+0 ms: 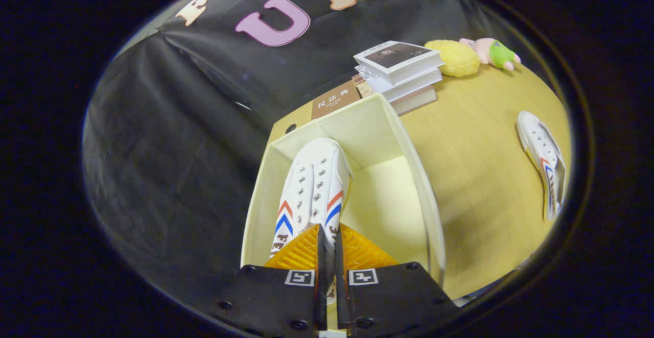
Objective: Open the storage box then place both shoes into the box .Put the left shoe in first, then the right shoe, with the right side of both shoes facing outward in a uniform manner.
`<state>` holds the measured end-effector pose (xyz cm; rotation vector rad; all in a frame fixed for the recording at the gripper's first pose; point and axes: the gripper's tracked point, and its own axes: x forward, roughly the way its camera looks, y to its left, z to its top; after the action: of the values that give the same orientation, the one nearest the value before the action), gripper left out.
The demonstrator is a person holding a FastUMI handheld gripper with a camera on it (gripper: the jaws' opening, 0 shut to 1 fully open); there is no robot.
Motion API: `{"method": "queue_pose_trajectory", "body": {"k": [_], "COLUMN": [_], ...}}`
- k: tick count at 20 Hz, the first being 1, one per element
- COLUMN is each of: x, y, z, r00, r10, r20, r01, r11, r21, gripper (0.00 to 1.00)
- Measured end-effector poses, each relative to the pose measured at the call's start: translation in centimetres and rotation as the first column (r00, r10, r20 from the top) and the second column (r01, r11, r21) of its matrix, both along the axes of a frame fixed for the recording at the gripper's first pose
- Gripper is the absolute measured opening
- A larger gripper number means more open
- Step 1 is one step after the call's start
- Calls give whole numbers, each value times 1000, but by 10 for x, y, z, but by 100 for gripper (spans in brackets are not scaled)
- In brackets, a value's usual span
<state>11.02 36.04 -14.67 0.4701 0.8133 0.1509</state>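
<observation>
- The claw (329, 248) is closed tight on the heel of the left shoe (314, 185), toe-down inside the open storage box (434, 210).
- Lower it against the left wall, then release.
- The right shoe (544, 162) waits on the table (480, 174), far right.

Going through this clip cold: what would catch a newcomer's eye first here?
First, the white shoe with red and blue chevrons, pinched at its heel end by the claw and hanging toe-first into the open cream storage box. Next, the second shoe lying alone on the wooden table, off to the box's side. Beyond the box sit stacked books and plush toys.
</observation>
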Motion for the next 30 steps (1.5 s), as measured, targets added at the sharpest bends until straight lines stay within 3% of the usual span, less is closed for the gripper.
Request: {"method": "queue_pose_trajectory", "body": {"k": [1,3,8,16,24,30], "x": [-4,-22,-48,-54,-58,-72], "y": [18,49,49,-4,-138,-235], "z": [6,26,38,75,93,60], "r00": [999,991,964,955,962,972], "r10": [51,130,252,228,92,27], "r20": [13,26,86,191,258,234], "r01": [-52,-133,-260,-245,-82,21], "r11": [997,977,961,967,996,979], "r21": [49,166,91,68,-46,-202], "gripper": [14,39,100,100,100,100]}}
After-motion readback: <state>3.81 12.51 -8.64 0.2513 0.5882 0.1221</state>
